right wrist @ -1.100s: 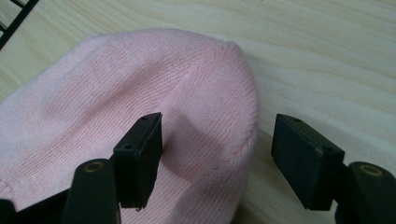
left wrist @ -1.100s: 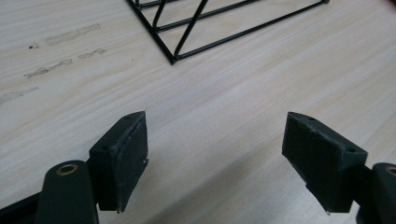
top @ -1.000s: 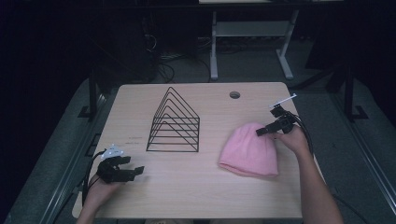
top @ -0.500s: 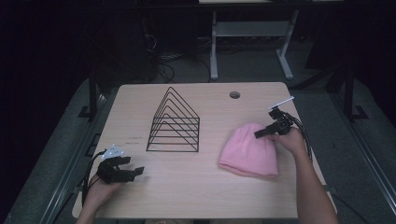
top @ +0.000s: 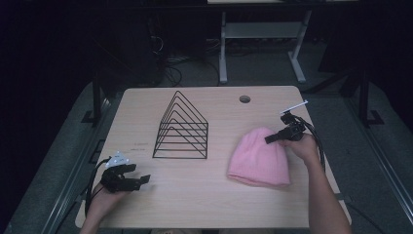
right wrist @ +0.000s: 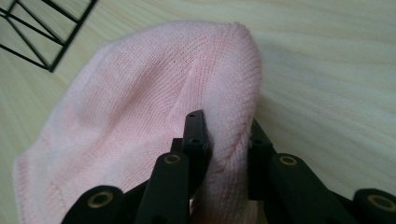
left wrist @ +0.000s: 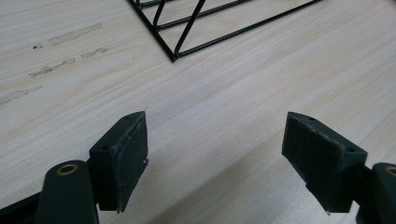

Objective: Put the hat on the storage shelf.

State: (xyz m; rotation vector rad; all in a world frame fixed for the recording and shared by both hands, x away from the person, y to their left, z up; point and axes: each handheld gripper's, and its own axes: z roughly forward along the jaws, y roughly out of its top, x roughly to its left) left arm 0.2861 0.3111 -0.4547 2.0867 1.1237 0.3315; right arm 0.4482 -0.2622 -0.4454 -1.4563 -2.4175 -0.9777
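From above, your right gripper [top: 273, 138] has just been closing onto the pink beanie [top: 258, 158], at four o'clock of the wire rack [top: 181, 127] on the table [top: 204, 195]. Your left gripper [left wrist: 215, 158] stands spread wide over bare wood. Your right gripper's view shows a fold of the beanie's edge pinched between its jaws.

You have a soft, matt pink knitted beanie [right wrist: 140, 107] with fine ribbing, and its cloth bunches where your right gripper [right wrist: 224, 135] pinches it. Your gripper's matt black plastic jaws carry brass-coloured rivets. The table [left wrist: 243, 88] looks like pale wood-grain laminate, smooth, with faint scuffs. The rack [top: 181, 127] is thin black wire, slightly glossy
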